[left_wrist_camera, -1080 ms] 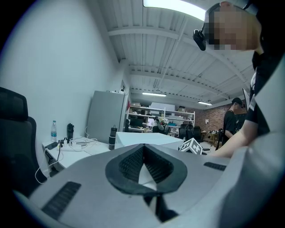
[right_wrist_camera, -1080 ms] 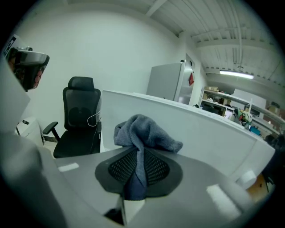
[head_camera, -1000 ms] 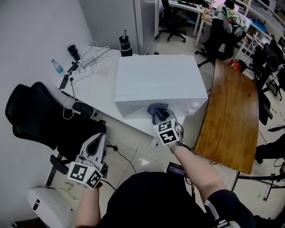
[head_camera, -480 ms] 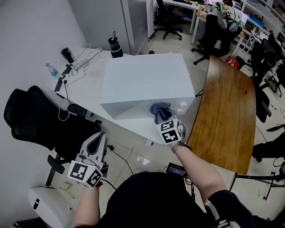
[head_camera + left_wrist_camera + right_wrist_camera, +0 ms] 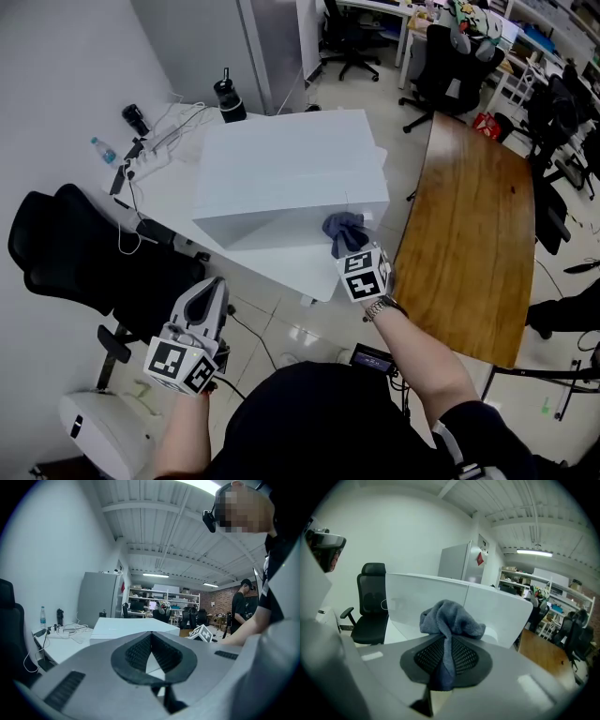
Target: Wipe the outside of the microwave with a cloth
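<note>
The white microwave point(image 5: 281, 169) stands on a white desk point(image 5: 173, 197). A grey-blue cloth point(image 5: 343, 230) is bunched at the right part of its front face. My right gripper point(image 5: 349, 246) is shut on that cloth. In the right gripper view the cloth point(image 5: 450, 620) hangs down between the pads of that gripper point(image 5: 449, 656), with the microwave point(image 5: 487, 604) close behind; whether the cloth touches it I cannot tell. My left gripper point(image 5: 210, 289) is shut and empty, low at the left, well short of the desk. In the left gripper view its jaws point(image 5: 151, 651) meet, and the microwave point(image 5: 126, 627) lies beyond.
A black office chair point(image 5: 75, 253) stands left of the desk. Cables, a water bottle point(image 5: 105, 148) and a black bottle point(image 5: 225, 94) sit at the desk's far end. A curved wooden table point(image 5: 478, 225) lies to the right. A person point(image 5: 243, 604) stands in the background.
My right gripper has carried the cloth rightward along the microwave's front. The microwave now sits further left in the head view. The left gripper stays shut and keeps its place in the picture.
</note>
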Motion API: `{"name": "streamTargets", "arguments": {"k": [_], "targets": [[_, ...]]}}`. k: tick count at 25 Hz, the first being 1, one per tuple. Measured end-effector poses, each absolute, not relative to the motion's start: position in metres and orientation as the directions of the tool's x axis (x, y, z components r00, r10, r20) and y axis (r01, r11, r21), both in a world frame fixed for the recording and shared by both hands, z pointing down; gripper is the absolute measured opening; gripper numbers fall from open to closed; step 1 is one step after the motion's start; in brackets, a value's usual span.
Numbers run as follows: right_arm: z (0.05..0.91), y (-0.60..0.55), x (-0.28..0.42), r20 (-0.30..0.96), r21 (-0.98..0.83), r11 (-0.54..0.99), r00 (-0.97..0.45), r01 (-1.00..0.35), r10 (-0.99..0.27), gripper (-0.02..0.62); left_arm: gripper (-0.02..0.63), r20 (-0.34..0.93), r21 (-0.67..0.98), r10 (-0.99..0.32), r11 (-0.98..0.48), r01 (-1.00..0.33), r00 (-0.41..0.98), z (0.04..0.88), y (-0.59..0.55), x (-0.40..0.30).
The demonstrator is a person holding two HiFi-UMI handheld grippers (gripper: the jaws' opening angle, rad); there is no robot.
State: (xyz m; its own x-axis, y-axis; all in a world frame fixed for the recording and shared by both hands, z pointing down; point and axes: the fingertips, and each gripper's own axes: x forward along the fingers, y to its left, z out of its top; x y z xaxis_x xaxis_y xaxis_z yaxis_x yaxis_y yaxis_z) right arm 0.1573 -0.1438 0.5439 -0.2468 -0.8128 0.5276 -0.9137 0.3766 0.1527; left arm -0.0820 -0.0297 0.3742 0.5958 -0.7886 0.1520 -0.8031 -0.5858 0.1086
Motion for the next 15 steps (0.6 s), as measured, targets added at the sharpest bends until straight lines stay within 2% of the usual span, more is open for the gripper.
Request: {"name": "streamTargets", "arguments": {"k": [15], "targets": [[0.539,-0.12,0.201,0.514,0.152,0.389,-0.263,-0.909,-0.816,0.048,0.005,0.157,0.104,-0.779,-0.598,-0.795,0.607,0.374,-0.015,-0.03]]}}
